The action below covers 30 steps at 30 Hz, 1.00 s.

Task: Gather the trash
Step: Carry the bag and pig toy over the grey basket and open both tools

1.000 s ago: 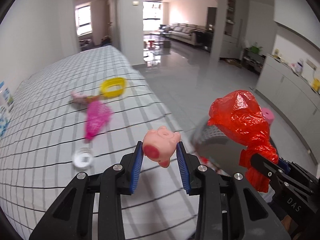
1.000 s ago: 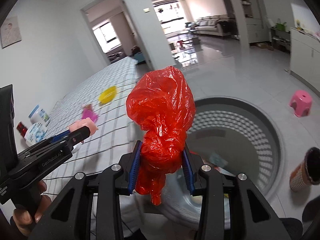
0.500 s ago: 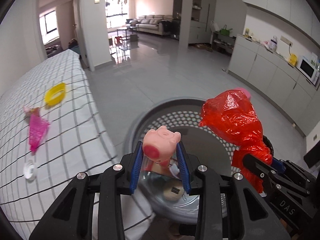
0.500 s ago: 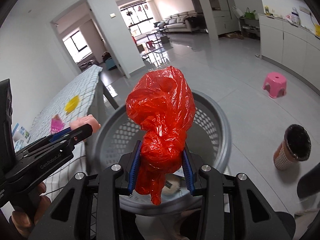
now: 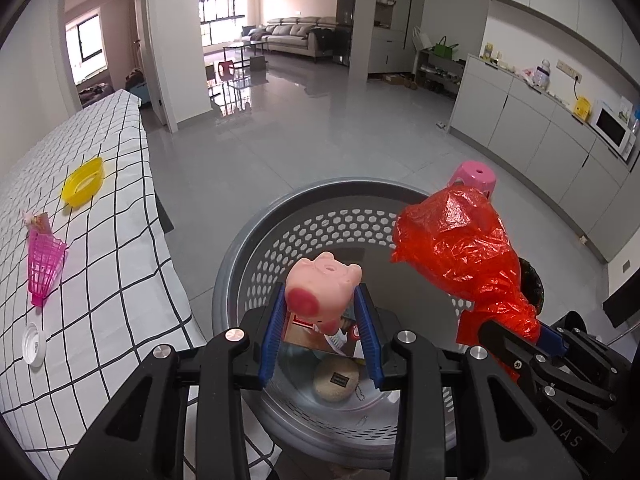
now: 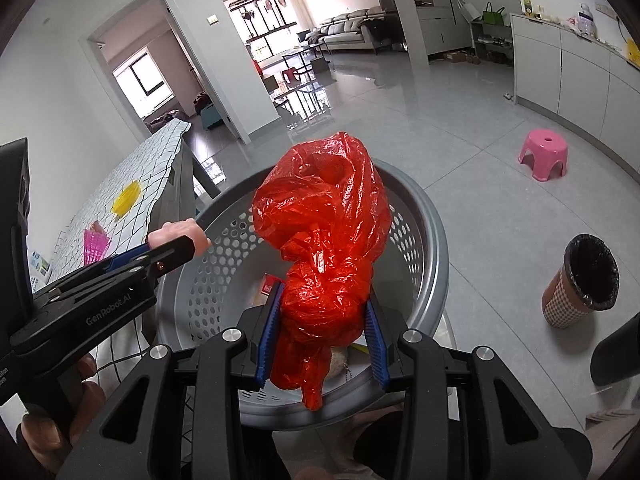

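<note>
Pinching pig toy (image 5: 322, 292) btwn left fingers (image 5: 271, 338), above basket (image 5: 256, 256).

Bright daylight from far windows (image 5: 224, 12), glare on floor (image 5: 236, 96), sharp, fisheye-warped edges
</note>
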Motion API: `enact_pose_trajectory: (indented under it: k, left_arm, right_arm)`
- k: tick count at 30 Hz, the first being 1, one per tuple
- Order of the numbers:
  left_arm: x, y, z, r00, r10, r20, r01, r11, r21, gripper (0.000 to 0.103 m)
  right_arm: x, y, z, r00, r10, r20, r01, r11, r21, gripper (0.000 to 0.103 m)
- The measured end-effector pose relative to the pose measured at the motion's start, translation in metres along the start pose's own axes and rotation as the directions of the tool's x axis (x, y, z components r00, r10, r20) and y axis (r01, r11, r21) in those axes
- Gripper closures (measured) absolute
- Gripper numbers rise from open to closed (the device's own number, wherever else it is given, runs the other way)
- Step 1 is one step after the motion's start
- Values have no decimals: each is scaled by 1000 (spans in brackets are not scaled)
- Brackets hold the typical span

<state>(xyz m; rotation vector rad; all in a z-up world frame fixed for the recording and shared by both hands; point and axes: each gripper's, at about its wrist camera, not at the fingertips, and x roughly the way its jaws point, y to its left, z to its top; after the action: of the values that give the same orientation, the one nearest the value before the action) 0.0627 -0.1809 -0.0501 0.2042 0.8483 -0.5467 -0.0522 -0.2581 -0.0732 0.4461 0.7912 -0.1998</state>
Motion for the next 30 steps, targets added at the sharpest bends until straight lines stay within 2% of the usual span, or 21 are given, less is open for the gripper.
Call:
enact_pose_trajectory:
  k: [4, 8, 12, 30]
  left_arm:
    - [0, 2, 1, 1000, 4, -2, -4, 1000, -6, 64]
    - [-4, 1, -1, 1000, 15, 8, -15, 1000, -12, 40]
    - [-7, 2, -2, 1000, 27, 14, -27, 999, -18, 39]
    - [-14, 5, -3, 1000, 25, 19, -24, 1000, -13, 34]
  right_arm:
    - [0, 3, -1, 1000, 9, -1, -9, 1000, -5, 65]
    - [-1, 4, 0, 1000, 10, 10, -10, 1000, -4, 59]
    - [-2, 1, 0, 1000, 10, 8, -10, 1000, 9, 52]
    - [-6, 0, -3, 1000, 10, 13, -10, 1000, 16, 52]
